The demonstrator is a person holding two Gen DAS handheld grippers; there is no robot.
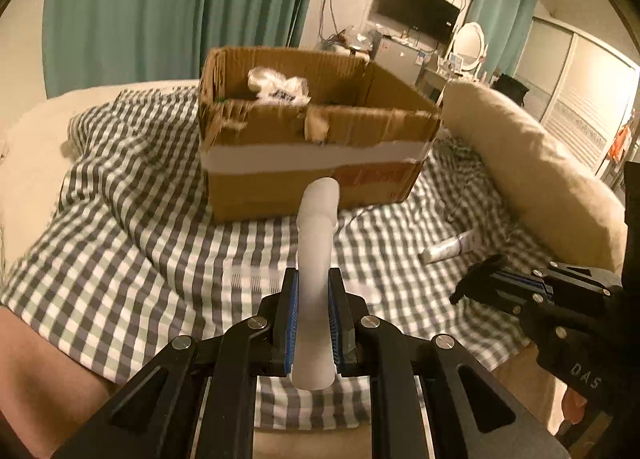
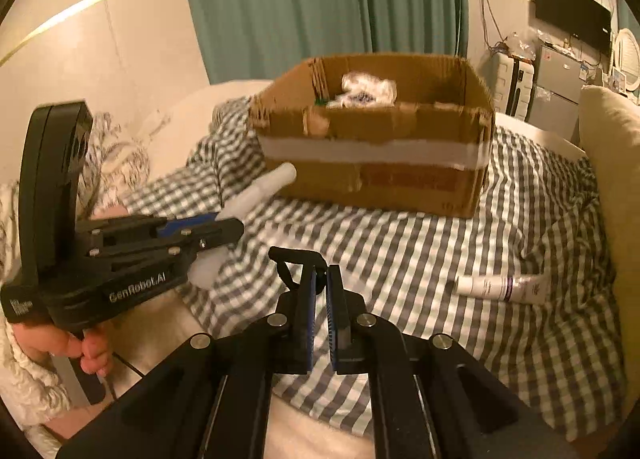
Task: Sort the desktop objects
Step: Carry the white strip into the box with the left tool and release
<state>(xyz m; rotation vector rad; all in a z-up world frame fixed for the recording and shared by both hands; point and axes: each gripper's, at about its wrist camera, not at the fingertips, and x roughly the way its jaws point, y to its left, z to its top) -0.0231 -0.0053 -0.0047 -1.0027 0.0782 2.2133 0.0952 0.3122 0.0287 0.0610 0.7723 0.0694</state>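
Left tongs [image 1: 313, 323] pinch a white silicone toy [image 1: 316, 259] by its shaft, its tip pointing toward the cardboard box [image 1: 316, 147] sitting on the checked blanket [image 1: 160, 251] of the bed. Right tongs [image 2: 321, 319] are nearly pressed together with nothing between the pads, hovering above the blanket. A white tube [image 2: 500, 288] lies on the blanket near the beige pillow [image 2: 612, 179]; the box holds what looks like crumpled white plastic [image 1: 280, 89].
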